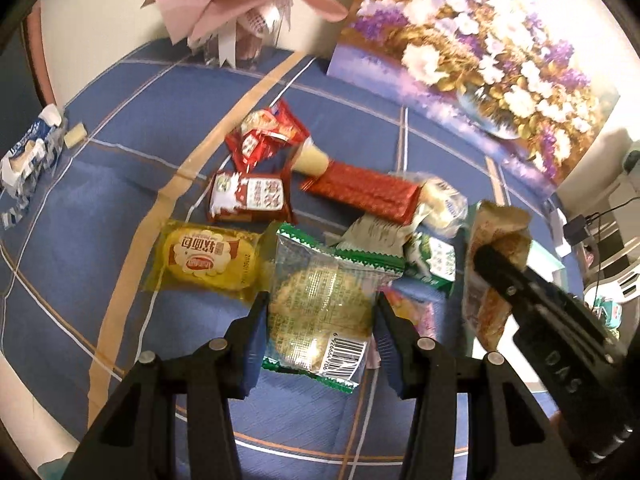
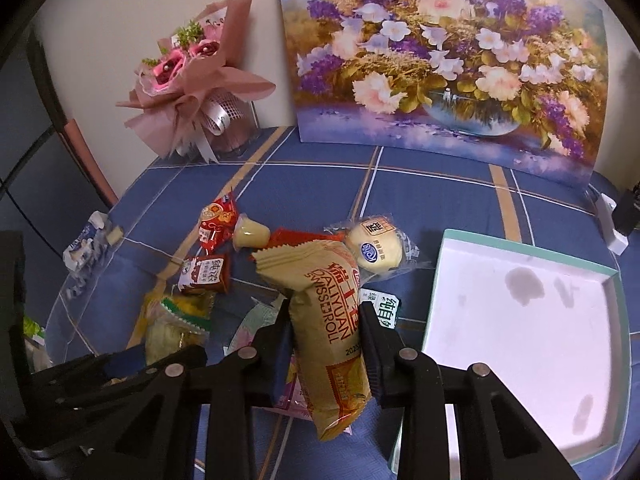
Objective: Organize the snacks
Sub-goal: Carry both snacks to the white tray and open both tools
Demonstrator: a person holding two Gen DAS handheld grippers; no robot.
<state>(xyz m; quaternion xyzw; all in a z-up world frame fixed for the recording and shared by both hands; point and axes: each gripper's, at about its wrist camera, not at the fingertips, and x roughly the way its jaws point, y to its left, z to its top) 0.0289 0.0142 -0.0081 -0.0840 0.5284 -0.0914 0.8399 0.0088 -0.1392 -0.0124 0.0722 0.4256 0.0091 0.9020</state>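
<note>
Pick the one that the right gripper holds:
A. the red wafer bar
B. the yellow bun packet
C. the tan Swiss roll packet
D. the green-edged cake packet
C: in the right wrist view the right gripper is shut on the tan Swiss roll packet, pads pressing both its sides, while the green-edged cake packet sits in the left gripper.

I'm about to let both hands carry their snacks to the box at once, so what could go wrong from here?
1. The right gripper holds the tall Swiss roll pack low down; its top may swing or slip out.
2. The left gripper grips the green-edged cake packet by slippery film, so it may slide free.
3. Both grippers are close together and the white box lies to the right, so they may collide.
</note>
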